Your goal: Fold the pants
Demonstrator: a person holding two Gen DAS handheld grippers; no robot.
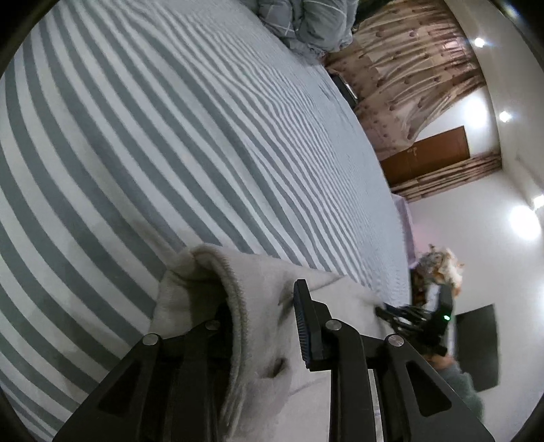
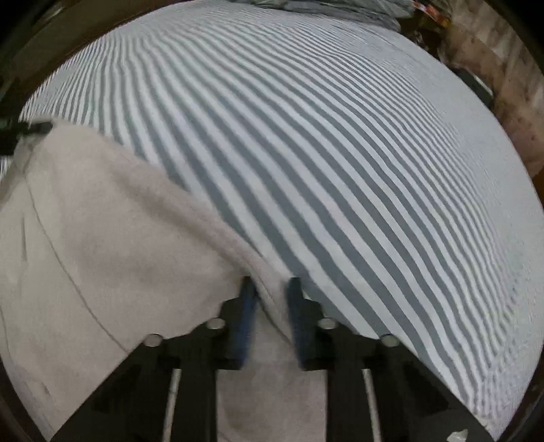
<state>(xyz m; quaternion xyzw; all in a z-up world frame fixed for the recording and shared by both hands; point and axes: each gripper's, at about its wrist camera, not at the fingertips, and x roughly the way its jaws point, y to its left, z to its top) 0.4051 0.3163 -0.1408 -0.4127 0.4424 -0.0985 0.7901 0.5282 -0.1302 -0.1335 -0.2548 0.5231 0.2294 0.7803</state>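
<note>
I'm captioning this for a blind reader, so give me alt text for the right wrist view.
The right gripper pinches the edge of beige pants between its fingers, above a gray-and-white striped bed. The pants spread to the left, where the left gripper shows dimly at their far corner. Rumpled gray bedding lies at the far end.

The pale beige, fleecy fabric pants (image 2: pixel 112 238) lay spread over the grey-and-white striped bed sheet (image 2: pixel 323 153), their ribbed hem (image 1: pixel 234 306) curled open at one corner, while another edge of the cloth ran up between two dark fingers.
</note>
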